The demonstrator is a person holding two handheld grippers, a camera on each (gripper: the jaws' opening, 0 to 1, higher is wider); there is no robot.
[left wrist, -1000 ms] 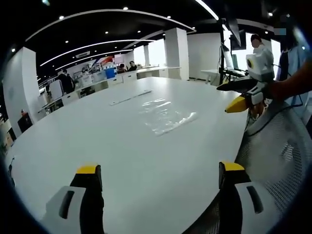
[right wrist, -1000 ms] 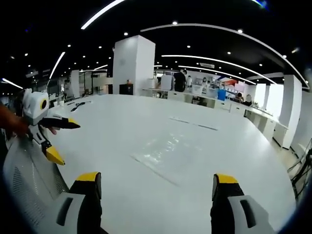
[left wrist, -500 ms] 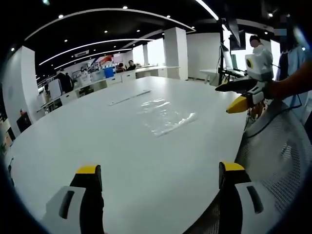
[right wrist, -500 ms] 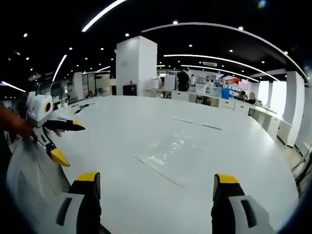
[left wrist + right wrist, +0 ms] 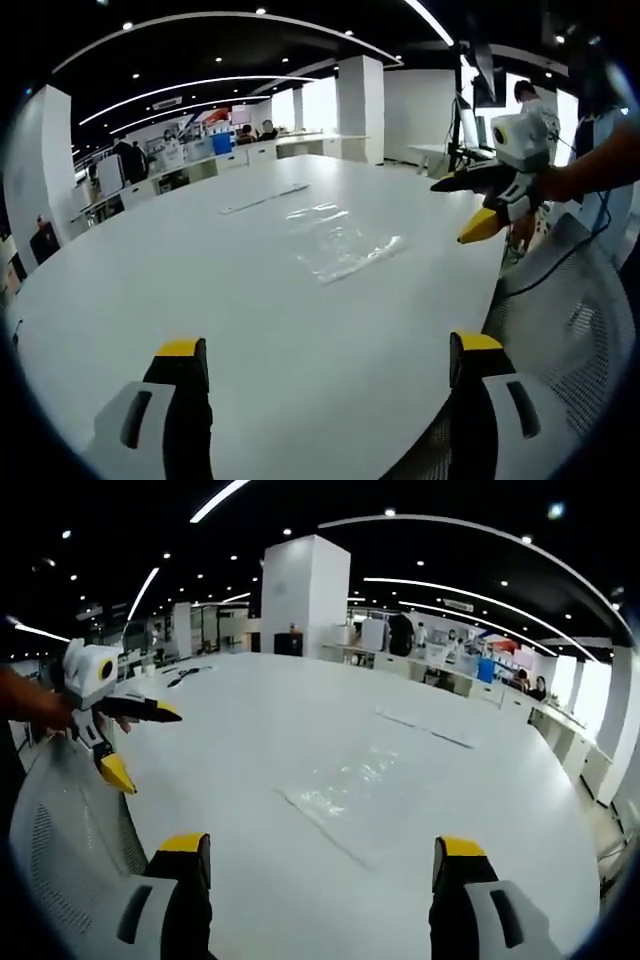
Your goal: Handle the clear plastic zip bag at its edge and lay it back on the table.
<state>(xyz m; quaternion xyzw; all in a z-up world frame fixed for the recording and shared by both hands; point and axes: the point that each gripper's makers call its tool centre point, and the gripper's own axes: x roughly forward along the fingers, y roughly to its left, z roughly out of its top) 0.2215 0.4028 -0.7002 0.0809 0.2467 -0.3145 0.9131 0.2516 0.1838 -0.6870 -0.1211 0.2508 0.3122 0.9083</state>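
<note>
I am holding both grippers off the table (image 5: 150, 300), each with its jaws spread wide and nothing between them. The bag (image 5: 340, 240) is lying flat on the white top, well ahead of my left gripper (image 5: 325, 365) and apart from it; in the right gripper view the bag (image 5: 355, 790) is sitting just beyond my right gripper (image 5: 320, 865), a little to its left of centre. In the left gripper view my right gripper (image 5: 480, 205) is hanging in the air past the table's near rim, beside a mesh chair (image 5: 560, 330).

I am judging this as the approach, with the bag not yet touched. Next I am needing to bring one gripper low to the bag's near edge, slip a jaw under the thin film, and close gently so it is not sliding away.
</note>
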